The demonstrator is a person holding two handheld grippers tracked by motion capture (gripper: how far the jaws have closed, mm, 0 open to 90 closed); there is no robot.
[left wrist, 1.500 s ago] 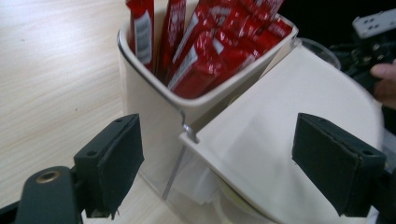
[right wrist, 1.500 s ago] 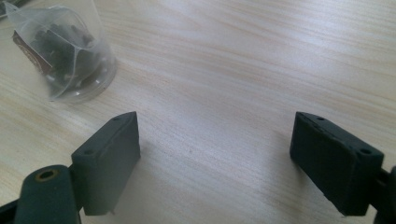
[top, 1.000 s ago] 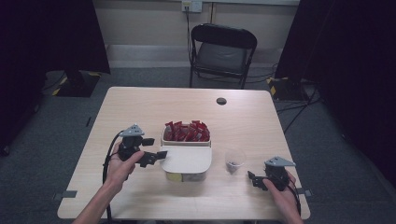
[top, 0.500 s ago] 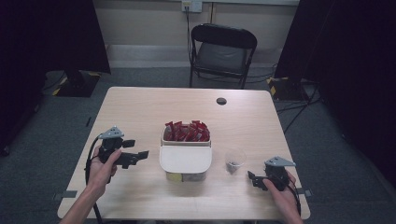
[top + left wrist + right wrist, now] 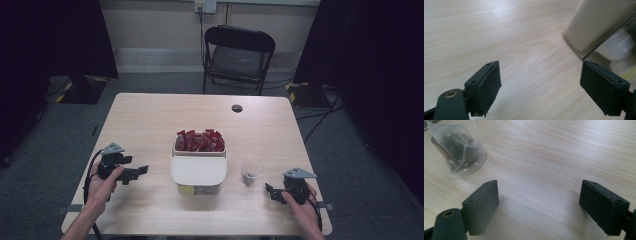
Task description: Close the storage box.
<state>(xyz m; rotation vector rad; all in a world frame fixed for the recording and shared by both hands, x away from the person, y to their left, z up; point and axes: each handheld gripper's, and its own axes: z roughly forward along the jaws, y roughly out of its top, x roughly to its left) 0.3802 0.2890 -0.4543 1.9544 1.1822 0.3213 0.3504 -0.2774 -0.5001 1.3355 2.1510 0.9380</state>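
A white tub [image 5: 198, 170] sits at the table's centre, red packets [image 5: 199, 141] filling its far half, a lid covering the near half. At its 3 o'clock stands a clear cup [image 5: 251, 172] holding a tea bag [image 5: 451, 143]. The left gripper [image 5: 136, 171] at 9 o'clock and the right gripper [image 5: 270, 192] at 4 o'clock both gape wide, holding nothing. The wooden table [image 5: 150, 120] faces a black folding chair [image 5: 237, 55] at 12 o'clock.

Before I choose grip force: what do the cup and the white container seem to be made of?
The cup looks like thin clear plastic: the table shows through it, and it holds a dark-filled sachet. The white container looks like smooth, matte, opaque cream plastic with rounded corners, probably rigid. Red packets fill its rear section.
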